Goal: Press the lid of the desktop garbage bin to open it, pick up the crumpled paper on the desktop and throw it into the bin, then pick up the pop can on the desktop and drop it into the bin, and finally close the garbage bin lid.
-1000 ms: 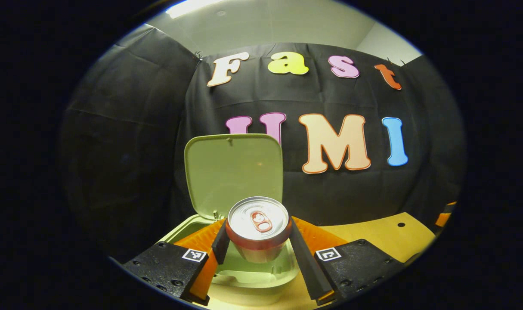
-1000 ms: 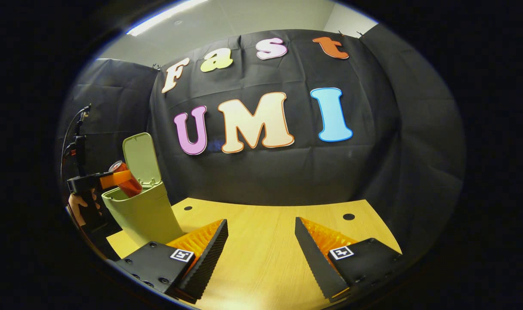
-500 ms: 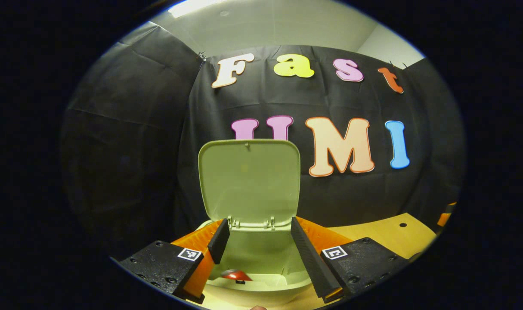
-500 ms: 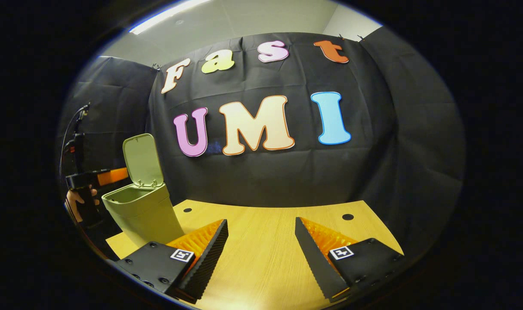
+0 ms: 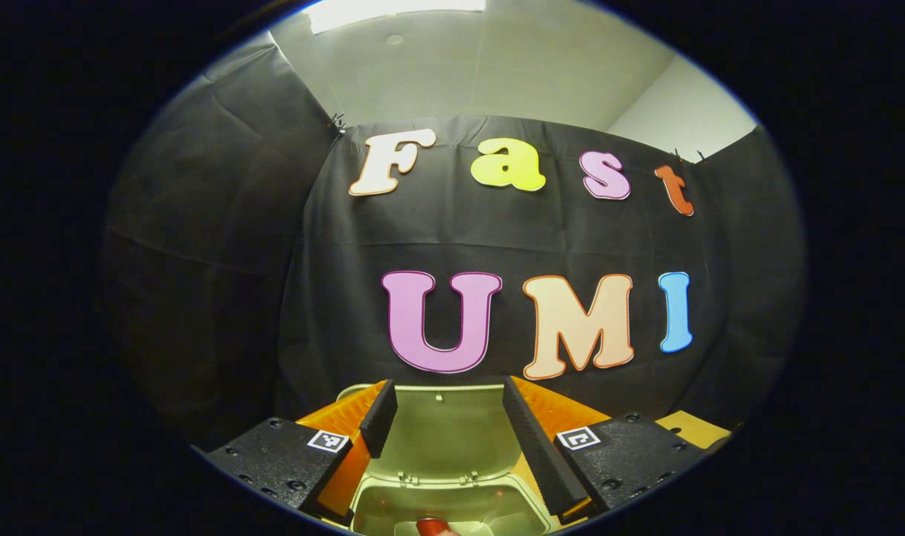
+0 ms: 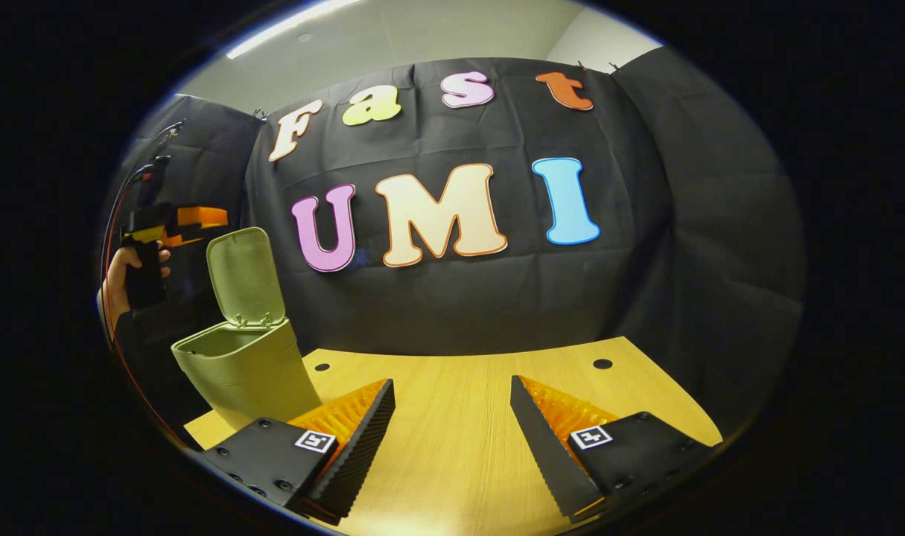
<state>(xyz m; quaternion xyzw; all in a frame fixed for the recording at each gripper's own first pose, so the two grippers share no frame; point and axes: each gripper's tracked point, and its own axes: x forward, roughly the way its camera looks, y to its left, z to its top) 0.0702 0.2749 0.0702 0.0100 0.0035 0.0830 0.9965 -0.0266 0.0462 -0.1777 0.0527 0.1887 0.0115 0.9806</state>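
The left gripper (image 5: 445, 420) hangs above the garbage bin (image 6: 247, 365), its tongs apart and holding nothing, with the raised lid (image 5: 445, 432) showing between them in the left gripper view; this height suits coming over the lid's top edge to push it down. A sliver of the red pop can (image 5: 433, 527) shows inside the bin's mouth at the bottom of that view, so the can looks already dropped; whether the crumpled paper lies under it cannot be told. In the right gripper view the bin stands near the left front corner of the desktop (image 6: 459, 417), its lid upright on the back hinge. The person's hand (image 6: 121, 272) holds the left gripper up and to the front side of the lid, apart from it. The right gripper (image 6: 452, 439) rests low over the middle of the desktop, its tongs also apart and empty, well clear of the bin. Closing the lid seems the step left.
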